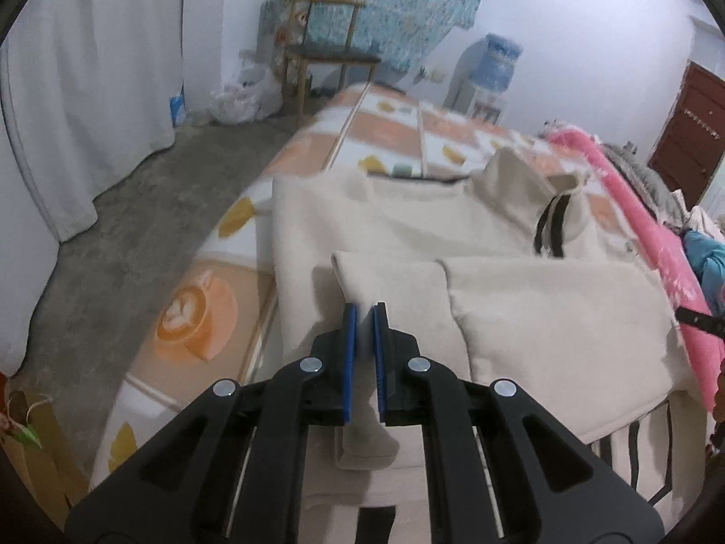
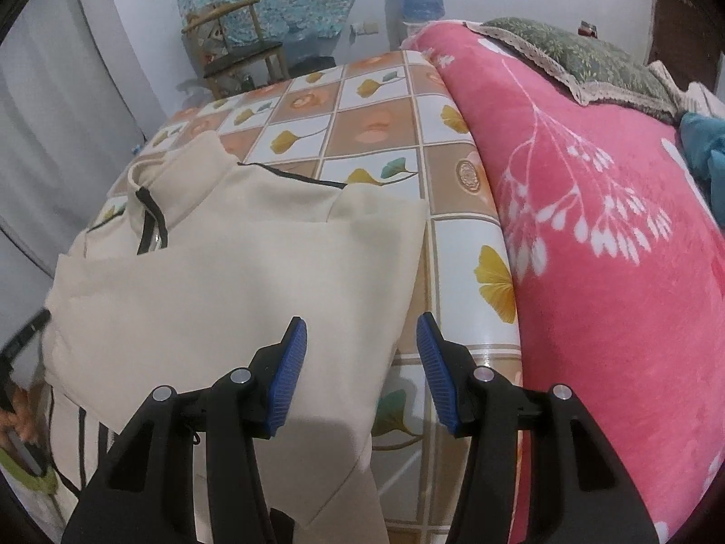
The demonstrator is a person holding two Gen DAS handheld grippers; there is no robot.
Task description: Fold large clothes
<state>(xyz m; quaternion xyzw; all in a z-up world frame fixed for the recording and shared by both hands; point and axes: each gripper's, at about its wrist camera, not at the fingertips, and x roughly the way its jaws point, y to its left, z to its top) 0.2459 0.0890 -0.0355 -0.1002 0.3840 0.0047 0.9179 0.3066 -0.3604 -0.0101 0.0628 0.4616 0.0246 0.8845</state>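
Sweater (image 1: pixel 408 222) lies on the counter (image 2: pixel 376 136); the left tool (image 1: pixel 364 317) pinches its sleeve (image 1: pixel 389 281), the right tool (image 2: pixel 361 331) gapes empty over its right edge.

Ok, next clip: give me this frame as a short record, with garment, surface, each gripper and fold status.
garment: cream fleece pullover with dark zip collar, lying flat, both sleeves laid across the front
surface: tiled-pattern leaf-print tablecloth
left gripper: shut on the cream sleeve cuff, sleeve laid across the body
right gripper: open, holding nothing, over the pullover's near right edge
beside table: pink floral blanket
background: wooden chair; water dispenser
fold status: sleeves in, body not yet folded
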